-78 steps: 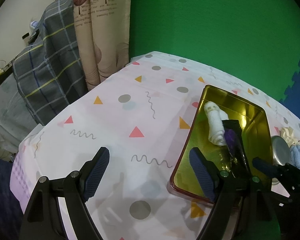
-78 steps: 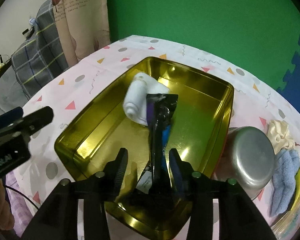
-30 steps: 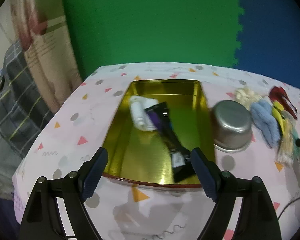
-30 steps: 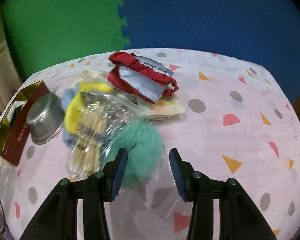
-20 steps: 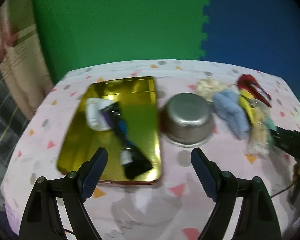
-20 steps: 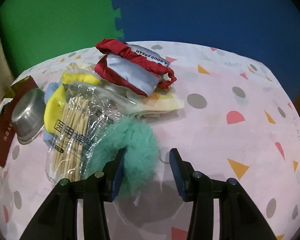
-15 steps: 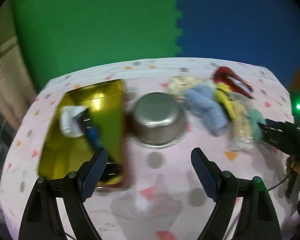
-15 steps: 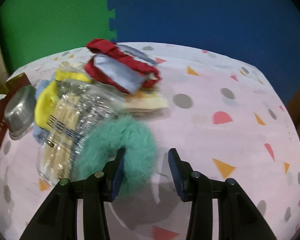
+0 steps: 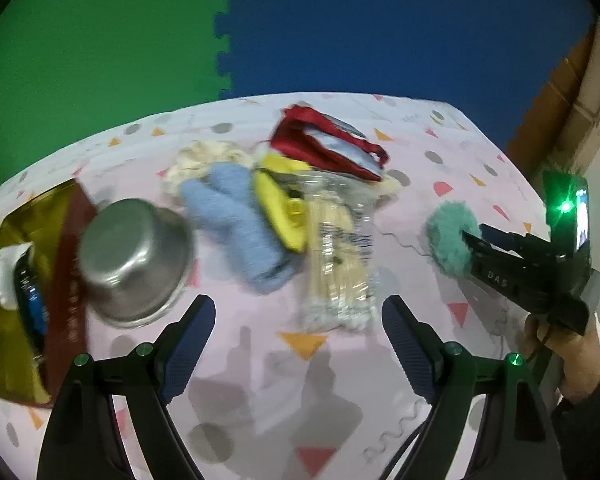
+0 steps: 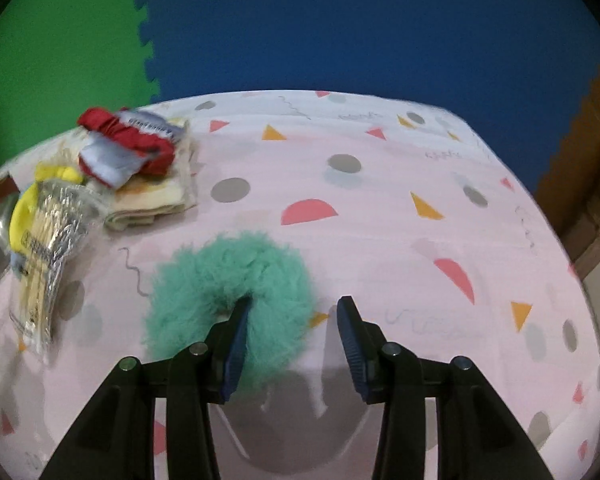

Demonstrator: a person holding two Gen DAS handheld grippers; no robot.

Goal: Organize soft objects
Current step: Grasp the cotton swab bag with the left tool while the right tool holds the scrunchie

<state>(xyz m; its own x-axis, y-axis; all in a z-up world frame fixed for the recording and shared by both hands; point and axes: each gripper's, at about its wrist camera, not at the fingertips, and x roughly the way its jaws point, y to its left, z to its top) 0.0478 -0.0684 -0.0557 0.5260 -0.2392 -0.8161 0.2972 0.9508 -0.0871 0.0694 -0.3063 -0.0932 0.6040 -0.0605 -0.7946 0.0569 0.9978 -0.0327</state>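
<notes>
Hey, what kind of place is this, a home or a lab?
Probably a staged recording setup indoors: foam mats line the wall, a patterned tablecloth covers the table, and household items like a scrunchie lie on it.

Surface: tray at far left, with a pouch and a rolled cloth in it. Bowl just right of the tray, upside down. Right of the bowl, a packed cluster: folded towel, banana-shaped toy, bagged sticks. Behind these, a frilly scrunchie and a drawstring pouch. Fluffy ring lies apart, right of the cluster. One finger of the right gripper sits inside the ring.
</notes>
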